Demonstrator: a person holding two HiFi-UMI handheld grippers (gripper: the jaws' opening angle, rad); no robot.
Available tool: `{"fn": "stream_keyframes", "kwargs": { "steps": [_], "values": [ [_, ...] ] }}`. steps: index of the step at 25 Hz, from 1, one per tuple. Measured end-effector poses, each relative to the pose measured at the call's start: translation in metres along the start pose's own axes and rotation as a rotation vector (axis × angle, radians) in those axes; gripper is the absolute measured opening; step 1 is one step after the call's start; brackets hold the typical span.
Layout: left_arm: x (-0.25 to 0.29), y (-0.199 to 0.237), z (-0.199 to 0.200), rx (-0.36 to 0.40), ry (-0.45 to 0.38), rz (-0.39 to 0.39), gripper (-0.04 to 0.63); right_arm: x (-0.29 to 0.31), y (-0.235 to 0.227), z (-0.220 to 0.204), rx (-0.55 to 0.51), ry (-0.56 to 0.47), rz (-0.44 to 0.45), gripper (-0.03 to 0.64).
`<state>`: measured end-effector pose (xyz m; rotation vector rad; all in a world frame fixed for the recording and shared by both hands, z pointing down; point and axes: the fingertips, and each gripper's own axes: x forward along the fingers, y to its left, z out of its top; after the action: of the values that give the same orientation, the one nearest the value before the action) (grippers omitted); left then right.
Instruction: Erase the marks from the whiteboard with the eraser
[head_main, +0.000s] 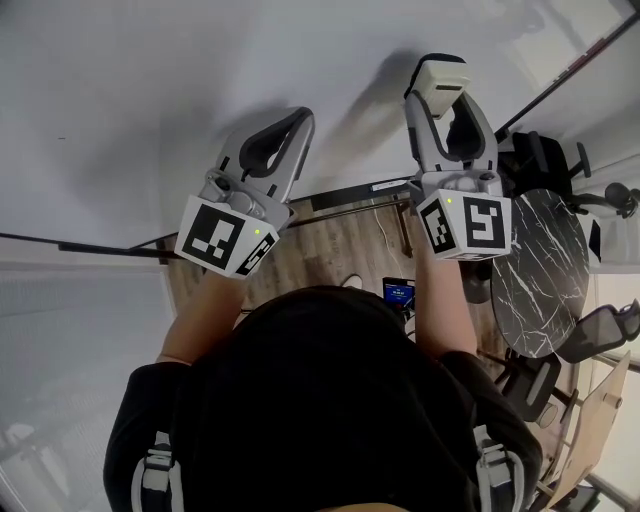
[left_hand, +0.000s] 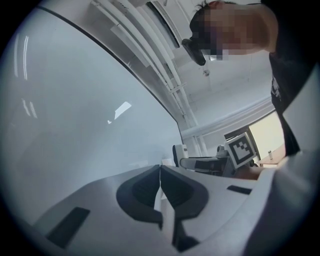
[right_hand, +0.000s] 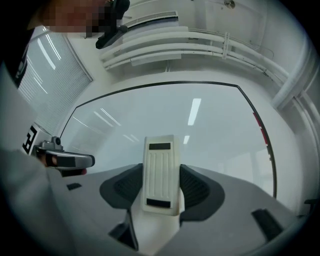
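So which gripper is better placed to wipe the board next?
Right. The right gripper is shut on the eraser and raised toward the whiteboard, though I can't tell if they touch. The left gripper is shut with nothing between its jaws, so it has nothing to wipe with.
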<state>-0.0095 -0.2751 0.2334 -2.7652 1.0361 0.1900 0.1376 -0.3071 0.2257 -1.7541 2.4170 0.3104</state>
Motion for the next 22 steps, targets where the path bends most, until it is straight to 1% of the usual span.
{"fn": "stream_keyframes", "kwargs": {
  "steps": [5, 11, 16, 22],
  "values": [
    [-0.009, 0.006, 0.014, 0.024, -0.022, 0.015, 0.006, 0.008, 0.048, 0.003, -0.003, -0.006, 0.084, 0.23],
    [-0.023, 0.012, 0.017, 0.035, -0.031, 0.044, 0.006, 0.023, 0.089, 0.009, -0.028, -0.032, 0.149, 0.229],
    [-0.026, 0.014, 0.019, 0.036, -0.026, 0.063, 0.006, 0.036, 0.104, 0.007, -0.049, -0.035, 0.175, 0.229],
    [-0.032, 0.02, 0.012, 0.027, -0.014, 0.082, 0.006, 0.051, 0.105, 0.004, -0.082, -0.034, 0.16, 0.23]
  ]
}}
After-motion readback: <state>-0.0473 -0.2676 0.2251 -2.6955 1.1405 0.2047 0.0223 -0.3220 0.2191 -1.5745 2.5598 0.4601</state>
